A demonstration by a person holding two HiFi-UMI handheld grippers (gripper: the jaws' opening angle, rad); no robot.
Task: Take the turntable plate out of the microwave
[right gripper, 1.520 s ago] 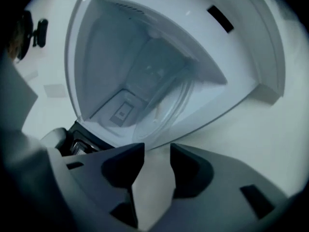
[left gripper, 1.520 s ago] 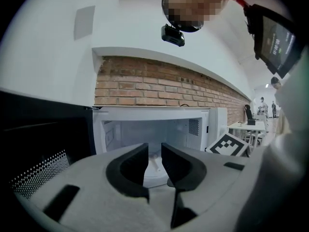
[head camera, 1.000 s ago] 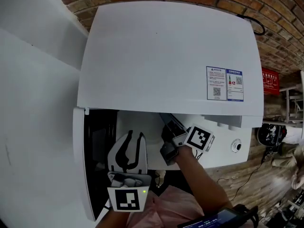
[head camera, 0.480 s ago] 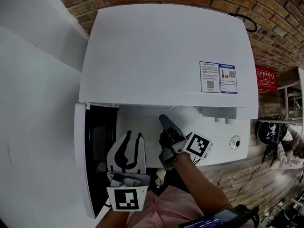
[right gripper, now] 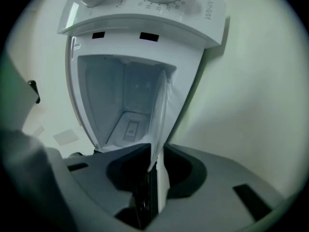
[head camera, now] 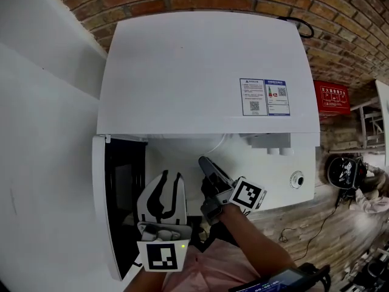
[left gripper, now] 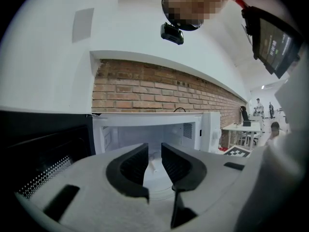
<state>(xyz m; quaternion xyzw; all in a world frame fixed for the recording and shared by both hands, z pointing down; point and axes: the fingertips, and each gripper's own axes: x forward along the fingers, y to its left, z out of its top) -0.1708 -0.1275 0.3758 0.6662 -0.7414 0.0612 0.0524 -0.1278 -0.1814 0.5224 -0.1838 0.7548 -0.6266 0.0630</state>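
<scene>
The right tool (right gripper: 153,161) pinches the turntable plate (right gripper: 161,110).
The plate's rim sits between its jaws, which have just been opening a little, at the open microwave's (head camera: 206,72) mouth. The left tool (left gripper: 154,153) is spread and empty, just in front.

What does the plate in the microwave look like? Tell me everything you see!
The plate is thin and see-through, like clear glass, with a curved rim. It reaches from inside the open microwave toward the front, and shows edge-on in the right gripper view. The right gripper pinches its near rim; those jaws have just opened slightly, with the rim between them.
</scene>
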